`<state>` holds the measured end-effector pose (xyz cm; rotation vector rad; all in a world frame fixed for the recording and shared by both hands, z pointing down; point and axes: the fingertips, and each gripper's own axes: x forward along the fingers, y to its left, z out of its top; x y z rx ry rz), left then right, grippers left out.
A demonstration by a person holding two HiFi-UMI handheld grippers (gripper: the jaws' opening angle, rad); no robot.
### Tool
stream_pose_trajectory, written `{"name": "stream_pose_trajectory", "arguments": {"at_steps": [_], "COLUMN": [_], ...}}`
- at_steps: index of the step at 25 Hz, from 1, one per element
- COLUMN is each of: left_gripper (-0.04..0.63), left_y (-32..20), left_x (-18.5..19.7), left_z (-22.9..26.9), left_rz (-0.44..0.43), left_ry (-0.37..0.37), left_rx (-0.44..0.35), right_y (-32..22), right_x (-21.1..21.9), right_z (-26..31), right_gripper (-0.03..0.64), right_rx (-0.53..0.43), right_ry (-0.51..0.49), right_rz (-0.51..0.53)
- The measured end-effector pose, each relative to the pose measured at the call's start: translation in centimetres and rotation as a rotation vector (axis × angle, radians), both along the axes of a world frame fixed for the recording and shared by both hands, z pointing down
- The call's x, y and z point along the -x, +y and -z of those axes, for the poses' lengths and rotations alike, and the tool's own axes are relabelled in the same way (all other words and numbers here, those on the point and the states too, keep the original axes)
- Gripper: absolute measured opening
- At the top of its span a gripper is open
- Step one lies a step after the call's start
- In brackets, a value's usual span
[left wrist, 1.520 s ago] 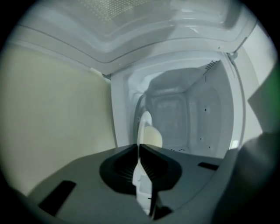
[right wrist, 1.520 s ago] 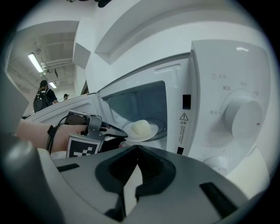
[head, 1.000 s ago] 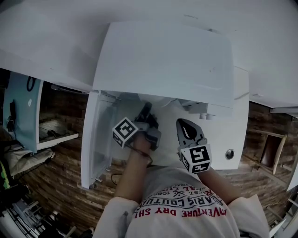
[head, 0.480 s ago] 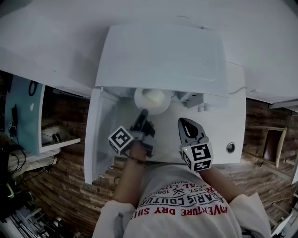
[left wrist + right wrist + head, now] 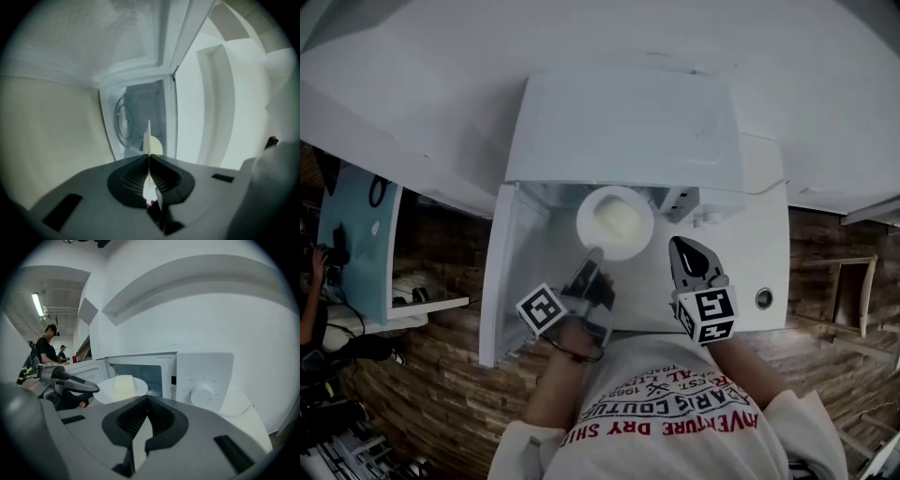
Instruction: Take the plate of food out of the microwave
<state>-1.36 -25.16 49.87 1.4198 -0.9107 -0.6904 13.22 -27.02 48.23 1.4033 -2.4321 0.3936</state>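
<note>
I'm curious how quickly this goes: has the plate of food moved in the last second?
Yes. The plate has slid out from under the microwave's front edge toward the person, its rim pinched in the left gripper's jaws.

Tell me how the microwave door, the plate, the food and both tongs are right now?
Microwave door: open, swung to the left.
Plate: held by its rim in front of the microwave.
Food: on the plate.
Left tongs: shut on the plate's rim.
Right tongs: shut, empty.

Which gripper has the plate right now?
The left gripper, clamped on the near rim of the plate; the right gripper sits shut and empty beside it.
</note>
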Motion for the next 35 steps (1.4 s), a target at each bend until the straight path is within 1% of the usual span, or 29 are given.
{"name": "stream_pose_trajectory", "arguments": {"at_steps": [6,8,11,16,24,35], "left_gripper": [0.014,0.014,0.014,0.014,0.014,0.014], "left_y": [1.4,1.6,2.2,2.5,1.7,0.6], "left_x": [-0.7,-0.8,-1.0,-1.2,-1.5,-1.5], "left_z": [3.9,5.1,6.3,7.8,9.4,10.2], "left_rz": [-0.021,-0.026,-0.035,-0.038,-0.043,-0.031], "left_ry": [0.029,0.043,0.038,0.063,0.05,0.066], "left_rx": [-0.063,-0.075,-0.084,-0.109,-0.155,-0.178], "right_y": [-1.0,-1.3,-1.4,-1.3,-1.2,-1.7], "right_x": [-1.1,-1.2,-1.3,-1.4,-1.5,-1.9], "right_z": [3.3,4.6,5.9,6.9,7.7,8.5], "right_gripper": [0.009,0.009,0.009,0.009,0.011,0.009], "right_rx": [-0.077,-0.1,-0.125,-0.137,-0.153,-0.177], "right_ry": [-0.016,-0.03,-0.033,-0.056,-0.083,-0.076], "right_rz": [-0.012,-0.017,-0.01,-0.007,-0.012,-0.017]}}
